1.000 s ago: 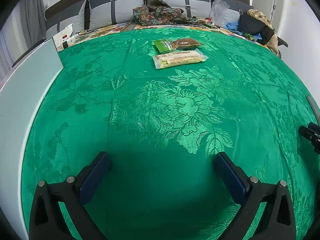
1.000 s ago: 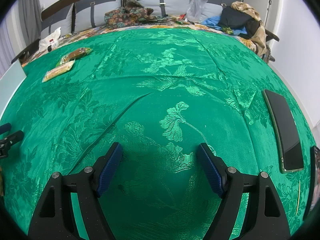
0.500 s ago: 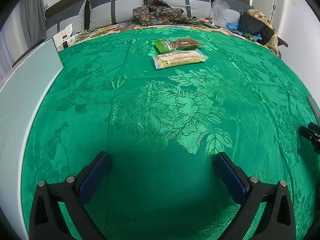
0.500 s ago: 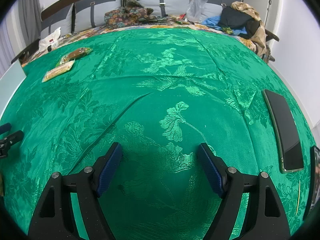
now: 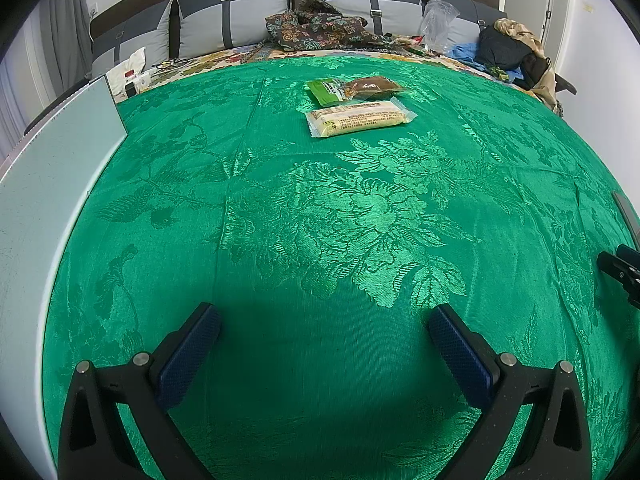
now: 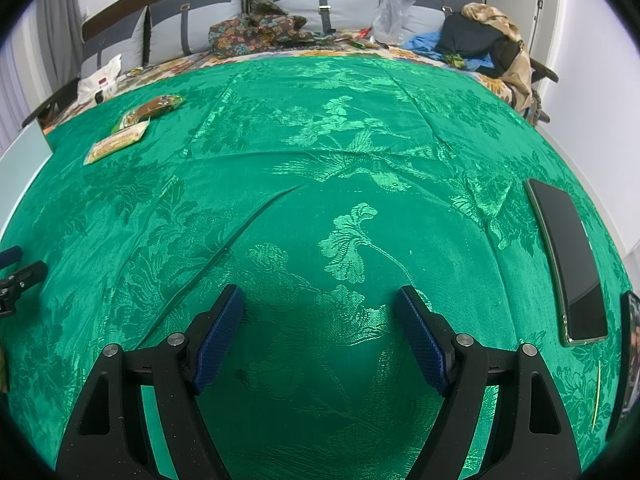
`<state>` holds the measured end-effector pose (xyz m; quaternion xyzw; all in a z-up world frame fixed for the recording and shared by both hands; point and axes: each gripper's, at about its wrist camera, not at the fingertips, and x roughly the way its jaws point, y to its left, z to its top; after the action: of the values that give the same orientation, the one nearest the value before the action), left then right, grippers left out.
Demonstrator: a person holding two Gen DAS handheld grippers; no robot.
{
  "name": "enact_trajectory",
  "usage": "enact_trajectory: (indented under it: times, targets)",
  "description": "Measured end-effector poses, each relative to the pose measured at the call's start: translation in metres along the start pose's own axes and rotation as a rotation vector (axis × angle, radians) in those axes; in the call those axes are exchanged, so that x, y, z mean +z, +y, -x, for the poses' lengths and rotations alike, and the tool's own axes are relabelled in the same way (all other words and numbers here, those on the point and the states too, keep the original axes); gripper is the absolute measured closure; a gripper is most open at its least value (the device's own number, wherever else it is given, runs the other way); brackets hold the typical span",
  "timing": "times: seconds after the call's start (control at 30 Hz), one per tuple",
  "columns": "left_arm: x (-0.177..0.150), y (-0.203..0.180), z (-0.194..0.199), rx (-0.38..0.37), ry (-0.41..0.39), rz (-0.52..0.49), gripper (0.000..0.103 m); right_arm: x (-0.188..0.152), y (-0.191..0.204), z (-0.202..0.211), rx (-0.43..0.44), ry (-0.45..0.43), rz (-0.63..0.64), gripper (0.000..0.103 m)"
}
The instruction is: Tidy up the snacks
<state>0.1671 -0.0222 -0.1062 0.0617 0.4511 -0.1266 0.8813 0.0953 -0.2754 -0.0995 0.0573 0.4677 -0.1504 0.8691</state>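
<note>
Two snack packs lie side by side on the green floral cloth, far ahead of my left gripper (image 5: 324,314): a long yellow pack (image 5: 360,119) and behind it a green-and-brown pack (image 5: 354,87). They also show far left in the right wrist view, the yellow pack (image 6: 116,142) and the green-and-brown pack (image 6: 154,107). My left gripper is open and empty, low over the cloth. My right gripper (image 6: 320,296) is open and empty too, over the cloth to the right of the left one.
A white panel (image 5: 44,184) runs along the cloth's left edge. A black phone (image 6: 566,260) lies at the right, with another dark device (image 6: 631,344) at the far right edge. Pillows, patterned fabric (image 5: 316,28), a plastic bag and clothes sit at the back.
</note>
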Motion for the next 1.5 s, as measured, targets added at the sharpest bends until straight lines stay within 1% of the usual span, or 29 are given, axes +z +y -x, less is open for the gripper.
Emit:
enact_trajectory:
  times: [1.17,1.23,1.3,1.33,1.37,1.5]
  targets:
    - [0.0,0.001,0.0,0.0,0.0,0.0,0.0,-0.001,-0.001,-0.002,0.009,0.001,-0.001,0.02]
    - [0.003,0.0,-0.001,-0.013,0.01,-0.021,0.0,-0.001,-0.001,-0.001,0.009,0.0,-0.002,0.02]
    - [0.018,-0.001,-0.009,-0.059,0.083,-0.094,0.0,-0.001,-0.001,-0.001,0.009,0.0,-0.001,0.02]
    - [0.03,0.0,-0.015,-0.075,0.125,-0.13,0.0,-0.001,-0.001,-0.001,0.009,0.0,-0.002,0.02]
    - [0.045,0.001,-0.019,-0.075,0.143,-0.156,0.0,-0.001,-0.001,-0.002,0.009,0.0,-0.002,0.02]
    - [0.11,0.0,-0.038,-0.114,0.153,-0.264,0.0,-0.001,-0.001,-0.001,0.009,0.0,-0.002,0.02]
